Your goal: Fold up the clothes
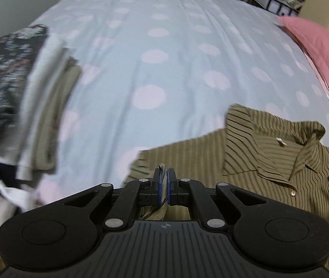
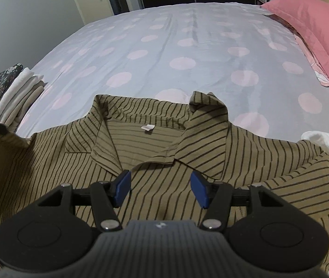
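A fold of the striped shirt (image 1: 252,162) is being gripped by the left gripper (image 1: 164,185), its jaws closed on the shirt's left edge. The right gripper (image 2: 159,190) is being held with jaws open over the shirt front, just below the collar (image 2: 164,125).

left gripper (image 1: 164,180): jaws clamped together, pointing steeply down | right gripper (image 2: 159,186): jaws apart, angled down

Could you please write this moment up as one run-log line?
left gripper: shut on striped shirt edge | right gripper: open above shirt front | folded stack: on bed
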`<move>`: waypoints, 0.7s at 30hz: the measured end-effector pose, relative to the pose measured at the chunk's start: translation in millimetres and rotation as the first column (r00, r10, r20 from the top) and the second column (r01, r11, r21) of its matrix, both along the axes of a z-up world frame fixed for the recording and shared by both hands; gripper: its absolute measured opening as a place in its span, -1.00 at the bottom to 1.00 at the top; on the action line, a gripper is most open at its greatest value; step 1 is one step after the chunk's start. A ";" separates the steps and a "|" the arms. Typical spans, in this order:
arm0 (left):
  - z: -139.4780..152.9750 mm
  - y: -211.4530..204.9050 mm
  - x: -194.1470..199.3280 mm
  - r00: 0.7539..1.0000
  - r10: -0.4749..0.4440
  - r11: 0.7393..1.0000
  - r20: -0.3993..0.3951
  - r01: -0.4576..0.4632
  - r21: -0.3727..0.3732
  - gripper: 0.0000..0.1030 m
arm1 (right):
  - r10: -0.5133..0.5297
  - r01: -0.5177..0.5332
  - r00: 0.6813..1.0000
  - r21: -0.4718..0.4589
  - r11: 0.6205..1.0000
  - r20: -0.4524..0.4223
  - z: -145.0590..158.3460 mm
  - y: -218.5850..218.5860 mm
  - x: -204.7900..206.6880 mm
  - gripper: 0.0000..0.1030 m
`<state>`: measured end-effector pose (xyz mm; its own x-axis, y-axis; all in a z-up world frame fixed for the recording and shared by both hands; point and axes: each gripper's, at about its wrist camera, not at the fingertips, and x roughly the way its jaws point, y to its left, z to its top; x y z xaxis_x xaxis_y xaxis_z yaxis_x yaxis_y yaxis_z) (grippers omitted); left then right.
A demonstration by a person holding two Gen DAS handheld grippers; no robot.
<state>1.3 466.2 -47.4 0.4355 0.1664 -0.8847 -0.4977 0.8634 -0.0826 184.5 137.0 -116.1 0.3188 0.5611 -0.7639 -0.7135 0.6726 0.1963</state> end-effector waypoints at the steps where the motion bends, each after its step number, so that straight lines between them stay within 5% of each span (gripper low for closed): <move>1: -4.9 -4.8 6.3 1.000 -0.008 1.000 -0.006 0.008 -0.003 -0.95 | 0.001 -0.001 1.000 0.001 1.000 -0.001 0.2 0.2 -0.4 0.17; 5: -27.9 -19.8 30.5 0.998 -0.051 0.997 -0.048 0.048 -0.061 -0.91 | 0.005 -0.005 1.000 0.009 1.000 -0.006 0.8 -1.9 -1.6 0.18; 7: -33.2 -25.0 35.7 0.994 -0.085 0.987 -0.066 0.075 -0.141 -0.62 | 0.007 -0.007 1.000 0.008 1.000 -0.011 -0.1 -4.0 -1.4 0.20; 9: -32.5 -29.2 37.4 0.992 -0.112 0.979 -0.051 0.101 -0.176 -0.54 | 0.002 -0.002 1.000 0.007 1.000 -0.015 -1.5 -6.4 -0.3 0.21; 15: -23.0 -7.5 30.0 0.999 -0.033 0.995 -0.011 0.032 -0.091 -0.52 | -0.021 0.022 0.999 0.011 1.000 -0.043 -6.5 -12.9 5.4 0.21; 21: -42.7 13.4 26.4 0.998 0.034 0.993 -0.056 -0.027 0.115 -0.52 | 0.032 -0.031 0.999 0.012 0.999 -0.044 -8.9 -8.5 -1.5 0.28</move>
<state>27.6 479.6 -90.1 0.3775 0.2804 -0.8825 -0.5250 0.8499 0.0455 183.0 128.5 -125.0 0.2668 0.5788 -0.7706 -0.7250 0.6474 0.2352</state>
